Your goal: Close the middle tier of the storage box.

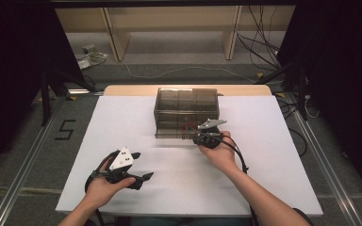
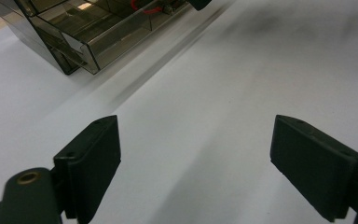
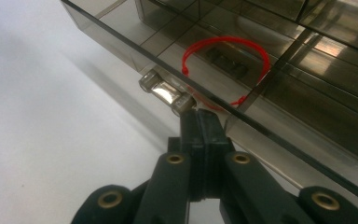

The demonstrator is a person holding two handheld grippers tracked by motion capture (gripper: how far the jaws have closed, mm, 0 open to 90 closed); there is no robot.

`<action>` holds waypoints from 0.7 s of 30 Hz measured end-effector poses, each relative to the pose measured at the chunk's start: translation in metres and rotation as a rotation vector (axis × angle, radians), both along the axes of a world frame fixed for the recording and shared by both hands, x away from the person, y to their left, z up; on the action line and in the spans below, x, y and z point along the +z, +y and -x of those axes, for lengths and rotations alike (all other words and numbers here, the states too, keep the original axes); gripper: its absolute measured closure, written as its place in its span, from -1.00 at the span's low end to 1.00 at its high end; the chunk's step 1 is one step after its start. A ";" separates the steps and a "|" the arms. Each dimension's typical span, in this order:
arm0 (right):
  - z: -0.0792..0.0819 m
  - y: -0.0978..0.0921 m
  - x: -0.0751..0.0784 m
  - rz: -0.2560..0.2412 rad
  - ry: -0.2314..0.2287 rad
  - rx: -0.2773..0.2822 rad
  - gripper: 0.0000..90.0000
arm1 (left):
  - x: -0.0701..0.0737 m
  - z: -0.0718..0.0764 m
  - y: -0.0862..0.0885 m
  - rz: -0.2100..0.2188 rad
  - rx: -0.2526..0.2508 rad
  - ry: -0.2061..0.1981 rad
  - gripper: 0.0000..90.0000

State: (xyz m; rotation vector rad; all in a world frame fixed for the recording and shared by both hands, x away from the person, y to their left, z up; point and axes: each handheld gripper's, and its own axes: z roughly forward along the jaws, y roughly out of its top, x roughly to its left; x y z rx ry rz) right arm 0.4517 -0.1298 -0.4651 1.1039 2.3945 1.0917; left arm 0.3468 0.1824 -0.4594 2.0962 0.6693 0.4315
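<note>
A smoky clear plastic box [image 1: 186, 110] with inner compartments stands at the table's far middle. A small metal handle [image 3: 167, 93] sits on its front, with a red cord loop [image 3: 223, 40] beside it. My right gripper [image 1: 197, 137] is at the box's front. In the right gripper view its jaws are pressed together at the box [image 3: 307, 70] front, and the right gripper [image 3: 200, 116] pinches the lower end of the cord. My left gripper [image 1: 142, 165] rests low at the near left, open and empty. The left gripper [image 2: 196, 154] view looks past it to the box [image 2: 74, 28].
The white table sheet [image 1: 122, 122] is bare around both hands. Beyond the far edge are the floor, wooden shelving legs [image 1: 118, 37] and loose cables [image 1: 264, 42]. A taped "5" [image 1: 65, 129] marks the floor at the left.
</note>
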 end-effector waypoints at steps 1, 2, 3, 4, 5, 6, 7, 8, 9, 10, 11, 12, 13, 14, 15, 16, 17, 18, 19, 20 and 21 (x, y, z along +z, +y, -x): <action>0.000 0.000 0.000 0.001 -0.001 -0.001 1.00 | 0.000 0.000 0.000 0.000 0.000 0.000 -0.64; 0.000 0.000 0.000 0.001 -0.003 -0.001 1.00 | 0.000 0.000 0.000 0.000 0.000 0.000 -0.64; -0.001 0.001 0.000 0.001 -0.004 -0.001 1.00 | 0.000 0.000 0.000 0.001 0.000 0.000 -0.64; -0.001 0.001 0.000 0.002 -0.004 -0.004 1.00 | 0.000 0.000 0.000 0.002 0.001 0.000 -0.64; -0.001 0.001 0.000 0.003 -0.006 -0.006 1.00 | 0.000 0.000 0.000 0.002 0.001 0.000 -0.64; -0.002 0.001 0.000 0.003 -0.009 -0.005 1.00 | 0.000 0.000 0.000 0.001 0.000 0.000 -0.64; -0.002 0.001 0.000 0.003 -0.010 -0.006 1.00 | 0.000 0.000 0.000 0.002 0.001 0.000 -0.64; -0.003 0.002 0.000 0.004 -0.011 -0.009 1.00 | 0.000 0.000 0.000 0.002 0.001 0.000 -0.64; -0.003 0.002 0.000 0.004 -0.010 -0.010 1.00 | 0.000 0.000 0.000 0.002 0.001 0.000 -0.64; -0.003 0.002 0.000 0.005 -0.010 -0.010 1.00 | 0.000 0.000 0.000 0.002 0.001 0.000 -0.64; -0.004 0.002 -0.001 0.006 -0.011 -0.010 1.00 | 0.000 0.000 0.000 0.003 0.001 0.000 -0.64; -0.004 0.002 -0.001 0.006 -0.012 -0.010 1.00 | 0.000 0.000 0.000 0.002 0.000 0.000 -0.64; -0.003 0.002 -0.001 0.006 -0.010 -0.014 1.00 | 0.000 0.000 0.000 0.002 0.001 0.000 -0.64; -0.004 0.002 0.000 0.007 -0.011 -0.013 1.00 | 0.000 0.000 0.000 0.001 0.000 0.000 -0.64; -0.004 0.002 0.000 0.007 -0.015 -0.012 1.00 | 0.000 0.000 0.000 0.001 0.000 0.000 -0.64; -0.004 0.002 0.000 0.008 -0.018 -0.012 1.00 | 0.000 0.000 0.000 0.001 0.000 0.000 -0.64; -0.004 0.003 0.000 0.007 -0.017 -0.015 1.00 | 0.000 0.000 0.000 0.002 0.001 0.000 -0.64; -0.005 0.003 0.000 0.007 -0.019 -0.016 1.00 | 0.000 0.000 0.000 0.001 0.000 0.000 -0.64; -0.005 0.003 0.000 0.006 -0.021 -0.017 1.00 | 0.000 0.000 0.000 0.001 0.000 0.000 -0.64; -0.005 0.003 0.000 0.008 -0.024 -0.016 1.00 | 0.000 0.000 0.000 0.000 0.001 0.000 -0.64; -0.006 0.003 0.000 0.008 -0.025 -0.017 1.00 | 0.000 0.000 0.000 0.000 0.001 0.000 -0.64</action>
